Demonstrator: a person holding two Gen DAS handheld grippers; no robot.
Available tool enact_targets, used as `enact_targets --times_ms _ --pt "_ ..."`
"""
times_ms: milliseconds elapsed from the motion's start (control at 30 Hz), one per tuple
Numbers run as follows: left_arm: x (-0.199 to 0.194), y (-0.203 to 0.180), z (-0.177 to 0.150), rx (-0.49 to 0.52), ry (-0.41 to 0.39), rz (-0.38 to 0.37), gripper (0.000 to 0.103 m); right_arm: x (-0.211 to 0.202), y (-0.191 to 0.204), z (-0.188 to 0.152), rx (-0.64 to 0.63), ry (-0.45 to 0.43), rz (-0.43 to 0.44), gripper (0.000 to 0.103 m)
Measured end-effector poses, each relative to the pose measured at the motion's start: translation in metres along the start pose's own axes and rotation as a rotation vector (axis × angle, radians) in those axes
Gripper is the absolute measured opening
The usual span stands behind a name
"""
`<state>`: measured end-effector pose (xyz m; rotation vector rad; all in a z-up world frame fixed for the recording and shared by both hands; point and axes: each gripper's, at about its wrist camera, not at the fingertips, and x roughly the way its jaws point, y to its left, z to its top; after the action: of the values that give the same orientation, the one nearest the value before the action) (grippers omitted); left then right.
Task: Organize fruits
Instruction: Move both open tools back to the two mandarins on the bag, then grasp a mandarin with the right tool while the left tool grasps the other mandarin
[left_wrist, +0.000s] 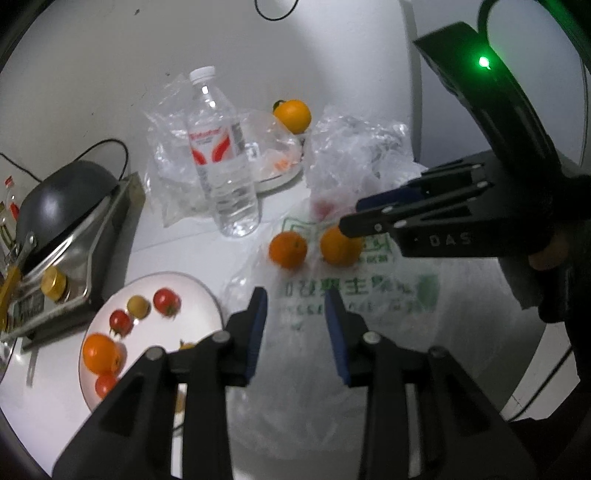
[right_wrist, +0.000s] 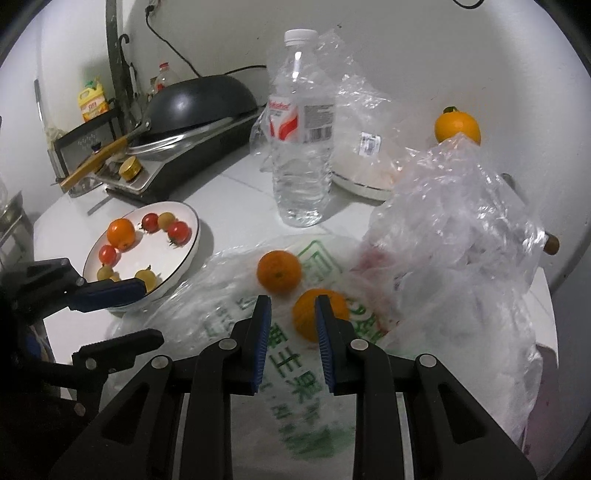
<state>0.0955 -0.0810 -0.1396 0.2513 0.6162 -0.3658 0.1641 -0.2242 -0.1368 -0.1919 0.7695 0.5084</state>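
Note:
Two loose oranges (left_wrist: 288, 249) (left_wrist: 340, 247) lie on a flat plastic bag with green print (left_wrist: 351, 295). Just short of them my left gripper (left_wrist: 297, 321) is slightly open, with nothing between its pads. My right gripper (right_wrist: 292, 301) is shut and empty. Its right finger hides part of the nearer orange (right_wrist: 304, 317), and the other orange (right_wrist: 279, 271) lies beyond. From the left wrist, the right gripper (left_wrist: 351, 214) reaches in over the right-hand orange. A white plate (right_wrist: 155, 251) at the left holds one orange (right_wrist: 120, 232) and several cherry tomatoes. Another orange (right_wrist: 457, 127) sits at the back.
A water bottle (right_wrist: 301, 147) stands behind the oranges. At the right a crumpled clear bag (right_wrist: 461, 221) rises, with something red under it. A second plate (right_wrist: 362, 188) lies under plastic at the back. A wok (right_wrist: 199, 103) on a stove fills the back left.

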Motion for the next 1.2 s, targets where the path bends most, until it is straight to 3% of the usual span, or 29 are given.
enact_targets --times_ms 367,833,867,967,1200 --pt "0.04 -0.015 0.031 0.052 0.03 0.041 0.035 0.006 -0.035 0.001 0.033 0.002 0.007 0.036" --pt "0.099 -0.01 0.04 0.126 0.147 0.09 0.035 0.04 -0.047 -0.005 0.082 0.072 0.144 0.045" --pt "0.102 -0.009 0.041 0.132 0.154 0.089 0.036 0.041 -0.048 -0.006 0.084 0.076 0.145 0.046" --pt "0.106 -0.009 0.041 0.136 0.157 0.081 0.053 0.045 -0.049 -0.007 0.091 0.094 0.167 0.047" --pt "0.114 -0.012 0.041 0.15 0.17 0.085 0.053 0.048 -0.048 -0.007 0.1 0.125 0.183 0.048"
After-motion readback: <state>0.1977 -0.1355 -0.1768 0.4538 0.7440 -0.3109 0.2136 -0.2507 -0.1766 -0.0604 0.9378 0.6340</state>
